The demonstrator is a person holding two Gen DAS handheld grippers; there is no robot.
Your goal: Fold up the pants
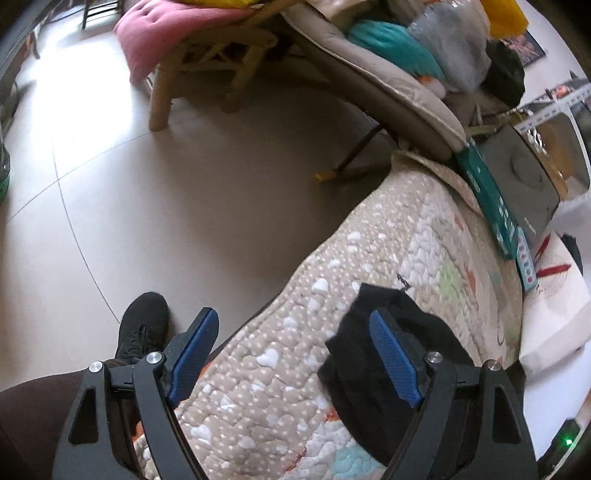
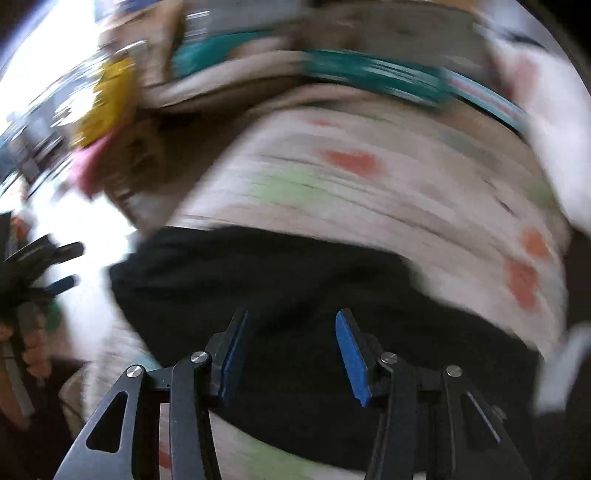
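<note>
Two tools were over the bed (image 1: 369, 236), and both were empty. The left tool (image 1: 291, 354) was wide open, with the black pants (image 1: 436, 332) lying just off to its right side. The right tool (image 2: 290, 354) was partly open right above the pants (image 2: 295, 273), which stretched sideways across its view, so it looked nearer.

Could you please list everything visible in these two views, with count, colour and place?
pants: one, black, bunched on the quilt.
quilt: one, beige with white hearts, covering the bed.
floor: pale tiles, left of the bed.
chair: one, wooden, beyond the bed.
cushion: one, pink, on the chair.
box: one, teal, at the quilt's far edge.
shoe: one, black, on the floor.
left gripper: jaws open, empty, above the quilt edge.
right gripper: jaws apart, over the pants; blurred.
</note>
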